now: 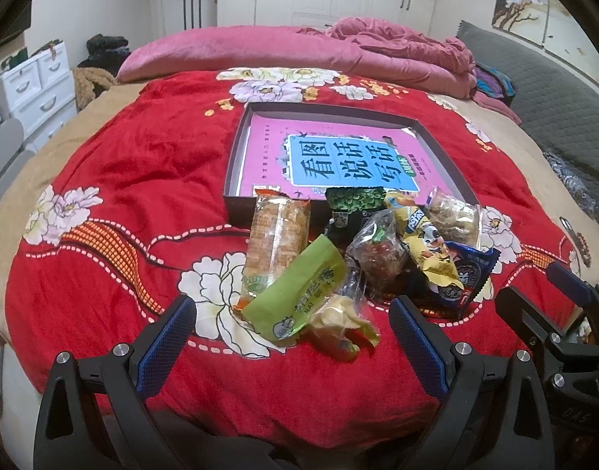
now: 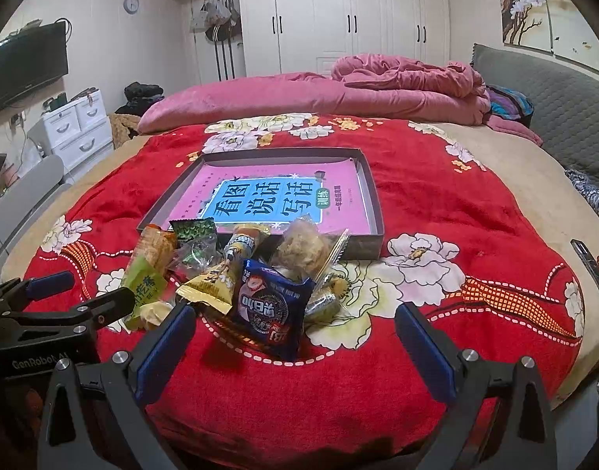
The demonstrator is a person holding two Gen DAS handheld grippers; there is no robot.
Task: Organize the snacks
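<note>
A pile of snack packets lies on the red floral blanket (image 1: 103, 196). It holds a light green packet (image 1: 299, 293), an orange cracker pack (image 1: 278, 239), a yellow cartoon packet (image 1: 424, 243) and a blue packet (image 2: 268, 305). A clear bag of brown snack (image 2: 303, 250) lies there too. Just behind the pile is a shallow dark box (image 1: 237, 156) with a pink book (image 1: 338, 156) lying in it. My left gripper (image 1: 293, 313) is open around the green packet's near end. My right gripper (image 2: 297, 319) is open just in front of the blue packet, holding nothing.
A rumpled pink duvet (image 2: 397, 78) lies across the far side of the bed. There are white drawers (image 2: 80, 125) to the left and a grey padded headboard (image 2: 554, 98) to the right. A dark flat object and beads (image 2: 589, 262) rest near the bed's right edge.
</note>
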